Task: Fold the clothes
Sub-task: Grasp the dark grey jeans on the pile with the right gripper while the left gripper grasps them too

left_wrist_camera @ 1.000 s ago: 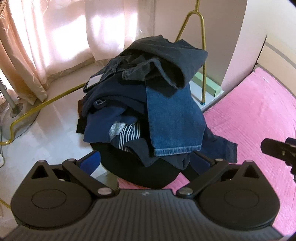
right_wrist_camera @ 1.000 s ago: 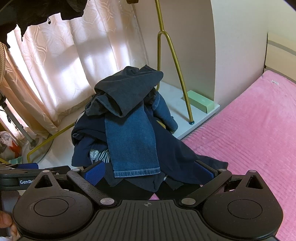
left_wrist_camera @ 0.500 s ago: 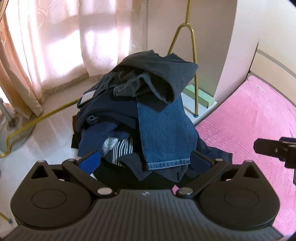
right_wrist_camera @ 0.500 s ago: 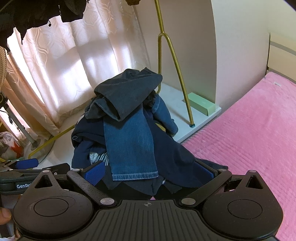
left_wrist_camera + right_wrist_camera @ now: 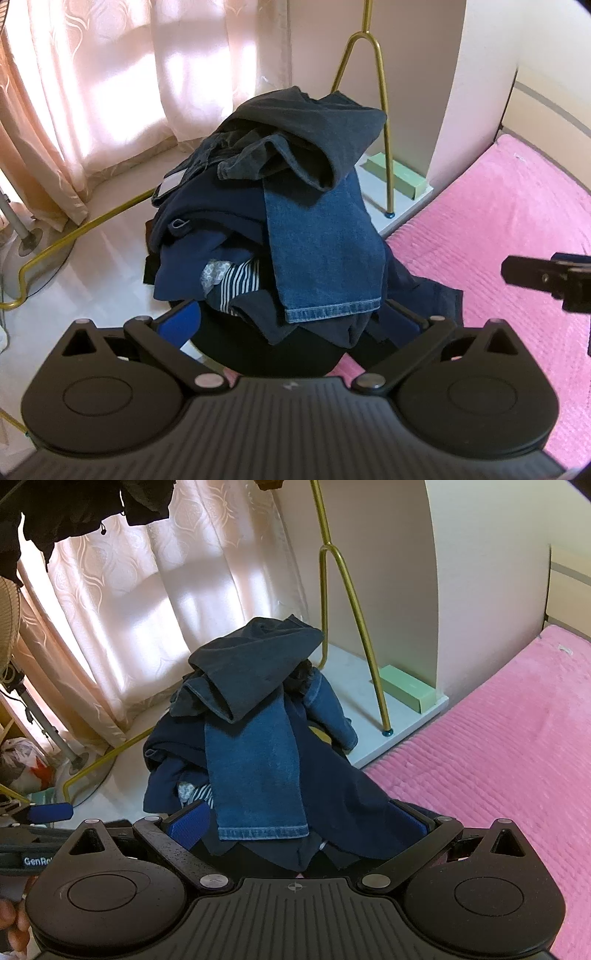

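The clothes pile [image 5: 280, 221] sits heaped on a dark round seat at the edge of the pink bed [image 5: 517, 240]. The left gripper [image 5: 295, 321] and right gripper [image 5: 295, 823] are both spread wide and empty, just short of the pile. The blue jeans leg [image 5: 255, 771] is heavy, stiff denim; grasp at its hem. Compared with a second ago, both grippers stand slightly closer.

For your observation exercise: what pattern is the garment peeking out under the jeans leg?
Dark-and-white stripes, clearest in the left wrist view.
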{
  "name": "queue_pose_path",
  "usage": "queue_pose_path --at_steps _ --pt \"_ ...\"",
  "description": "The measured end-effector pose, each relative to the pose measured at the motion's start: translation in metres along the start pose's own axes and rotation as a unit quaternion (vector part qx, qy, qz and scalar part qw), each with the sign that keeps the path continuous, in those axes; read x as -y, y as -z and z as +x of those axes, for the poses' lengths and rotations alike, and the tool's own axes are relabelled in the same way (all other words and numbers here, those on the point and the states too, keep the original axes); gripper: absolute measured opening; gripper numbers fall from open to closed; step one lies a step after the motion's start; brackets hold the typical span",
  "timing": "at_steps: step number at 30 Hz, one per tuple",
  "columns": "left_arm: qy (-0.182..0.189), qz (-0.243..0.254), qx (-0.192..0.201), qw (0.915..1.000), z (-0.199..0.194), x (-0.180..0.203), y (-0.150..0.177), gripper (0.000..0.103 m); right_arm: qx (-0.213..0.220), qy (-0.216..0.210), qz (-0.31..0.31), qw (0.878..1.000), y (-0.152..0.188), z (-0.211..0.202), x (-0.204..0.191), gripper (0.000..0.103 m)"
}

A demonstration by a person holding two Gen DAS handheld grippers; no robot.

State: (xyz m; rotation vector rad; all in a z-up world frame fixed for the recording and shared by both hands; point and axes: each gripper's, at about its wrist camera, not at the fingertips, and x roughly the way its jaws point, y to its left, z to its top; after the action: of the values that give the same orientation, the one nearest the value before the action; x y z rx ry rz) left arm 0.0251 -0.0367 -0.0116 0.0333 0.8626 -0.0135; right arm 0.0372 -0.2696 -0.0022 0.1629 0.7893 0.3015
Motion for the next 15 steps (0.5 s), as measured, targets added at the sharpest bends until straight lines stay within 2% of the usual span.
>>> queue_pose_path --at_steps 4,9,12,15 --pt "-0.01 0.015 -0.004 0.9998 0.01 -0.002 -0.007 0.102 -0.002 -0.008 0.008 1.0 -0.011 0.013 0.004 0.103" --pt "-0.016 0.067 0.022 0.9974 0.036 -0.013 -0.034 0.102 0.011 -0.037 0.026 0.999 -0.042 0.041 0.003 0.103" --pt "-0.014 0.115 0.047 0.9922 0.058 -0.02 -0.056 0.102 0.026 -0.059 0.04 0.997 -0.069 0.067 0.002 0.103" --pt "-0.008 0.169 0.069 0.9832 0.084 -0.026 -0.083 0.102 0.034 -0.08 0.058 0.995 -0.095 0.104 0.002 0.103"
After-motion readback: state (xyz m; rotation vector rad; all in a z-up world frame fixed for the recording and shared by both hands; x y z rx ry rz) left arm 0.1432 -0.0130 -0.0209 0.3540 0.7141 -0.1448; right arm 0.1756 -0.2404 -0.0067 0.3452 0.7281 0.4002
